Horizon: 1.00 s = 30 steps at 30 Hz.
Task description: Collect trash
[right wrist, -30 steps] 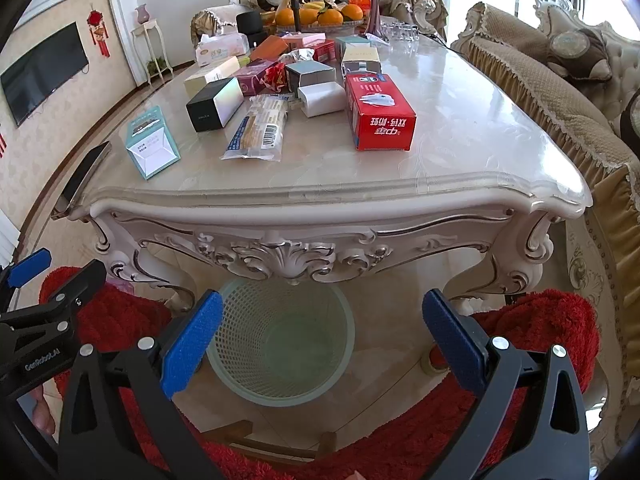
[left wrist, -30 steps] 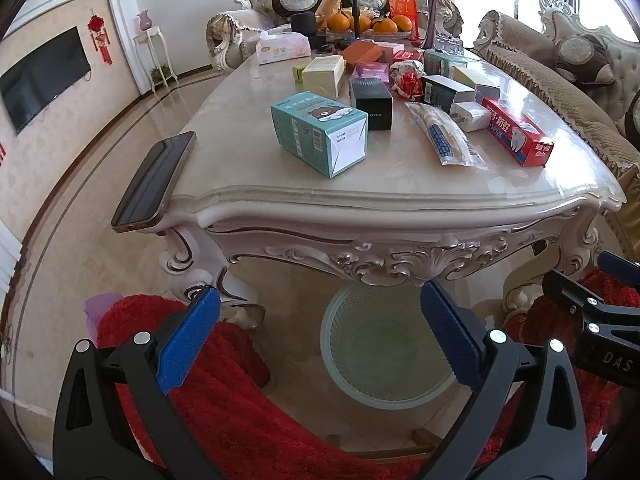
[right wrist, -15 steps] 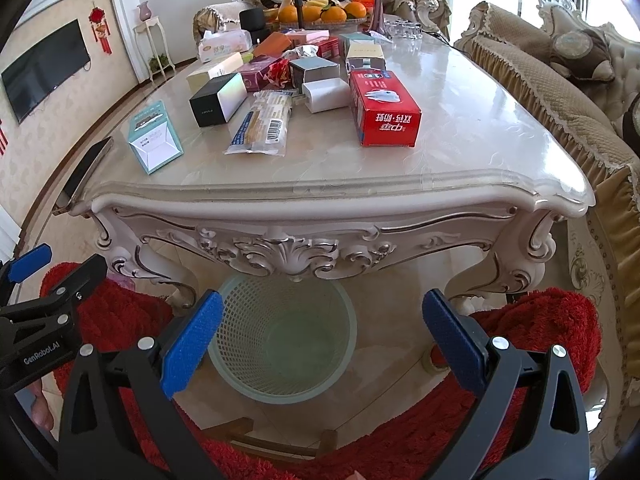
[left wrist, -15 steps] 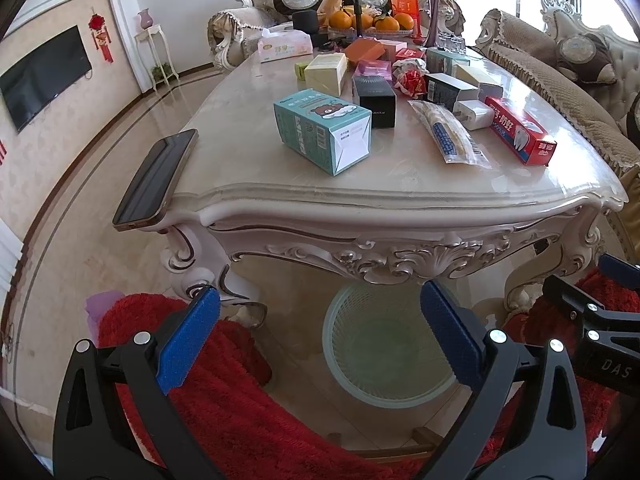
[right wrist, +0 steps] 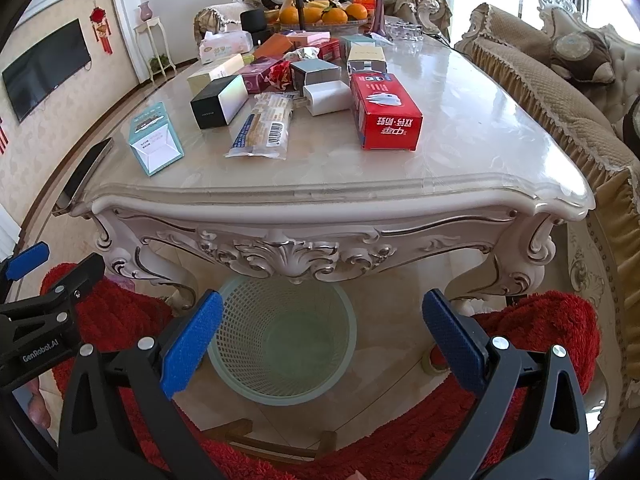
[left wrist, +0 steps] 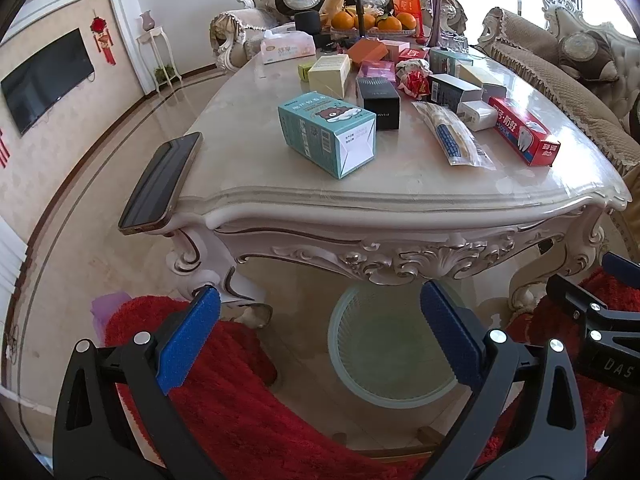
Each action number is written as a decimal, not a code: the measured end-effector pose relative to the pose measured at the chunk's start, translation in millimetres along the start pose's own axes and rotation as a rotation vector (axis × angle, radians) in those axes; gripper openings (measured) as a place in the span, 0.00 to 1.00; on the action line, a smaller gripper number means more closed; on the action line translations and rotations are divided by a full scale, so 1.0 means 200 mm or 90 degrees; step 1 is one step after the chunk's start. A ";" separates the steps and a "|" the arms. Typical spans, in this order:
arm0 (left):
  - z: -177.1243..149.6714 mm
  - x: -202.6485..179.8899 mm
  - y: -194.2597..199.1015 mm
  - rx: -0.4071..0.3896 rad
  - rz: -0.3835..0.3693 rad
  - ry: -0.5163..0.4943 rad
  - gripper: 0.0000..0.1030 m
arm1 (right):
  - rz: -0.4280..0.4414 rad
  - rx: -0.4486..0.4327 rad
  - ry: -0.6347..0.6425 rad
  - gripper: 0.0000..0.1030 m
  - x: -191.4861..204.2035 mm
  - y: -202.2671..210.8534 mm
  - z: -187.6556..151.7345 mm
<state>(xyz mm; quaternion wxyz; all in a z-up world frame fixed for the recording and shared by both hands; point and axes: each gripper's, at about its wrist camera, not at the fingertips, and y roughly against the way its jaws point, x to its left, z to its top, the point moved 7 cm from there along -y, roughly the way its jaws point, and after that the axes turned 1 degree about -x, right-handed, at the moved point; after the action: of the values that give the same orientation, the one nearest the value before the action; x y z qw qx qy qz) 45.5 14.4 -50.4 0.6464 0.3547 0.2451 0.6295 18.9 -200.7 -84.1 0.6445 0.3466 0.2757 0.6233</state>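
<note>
A pale green mesh waste basket (left wrist: 384,344) (right wrist: 282,340) stands on the floor under the near edge of the ornate marble table (left wrist: 400,196) (right wrist: 340,196). On the table lie a teal carton (left wrist: 328,134) (right wrist: 156,140), a black box (left wrist: 378,98) (right wrist: 218,102), a clear snack wrapper (left wrist: 452,134) (right wrist: 264,126), a red toothpaste box (left wrist: 524,130) (right wrist: 384,110) and several more boxes behind. My left gripper (left wrist: 320,332) and my right gripper (right wrist: 322,336) are both open and empty, low in front of the table.
A phone (left wrist: 160,184) overhangs the table's left corner. A fruit bowl of oranges (left wrist: 372,22) and a tissue box (left wrist: 286,46) sit at the far end. A sofa (right wrist: 560,92) runs along the right. Red fuzzy fabric (left wrist: 240,400) lies below the grippers.
Both grippers have risen and edged slightly toward the table; the tabletop appears a little lower in view. Nothing was grasped.
</note>
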 end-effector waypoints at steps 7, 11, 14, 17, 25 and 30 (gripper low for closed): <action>0.00 0.00 0.00 0.002 0.002 0.004 0.94 | -0.002 -0.001 -0.003 0.93 0.00 0.00 0.00; 0.00 0.00 -0.01 0.003 0.003 0.004 0.94 | -0.004 -0.004 -0.005 0.93 -0.01 0.01 0.00; 0.00 0.00 -0.01 0.002 0.003 0.005 0.94 | -0.004 -0.004 -0.004 0.93 -0.01 0.01 0.00; 0.00 0.01 -0.01 0.002 0.006 0.005 0.94 | -0.003 -0.003 -0.002 0.93 -0.01 0.01 0.00; 0.00 0.01 -0.01 0.005 0.005 0.004 0.94 | 0.000 -0.002 0.001 0.93 0.00 0.01 -0.01; 0.00 0.01 -0.01 0.005 0.003 0.002 0.94 | 0.000 -0.002 0.000 0.93 0.00 0.01 -0.01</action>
<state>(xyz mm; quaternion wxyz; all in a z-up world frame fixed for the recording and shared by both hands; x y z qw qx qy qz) 47.1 17.2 -51.6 0.6433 0.3565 0.2479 0.6306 16.7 -200.7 -83.5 0.6450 0.3453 0.2750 0.6238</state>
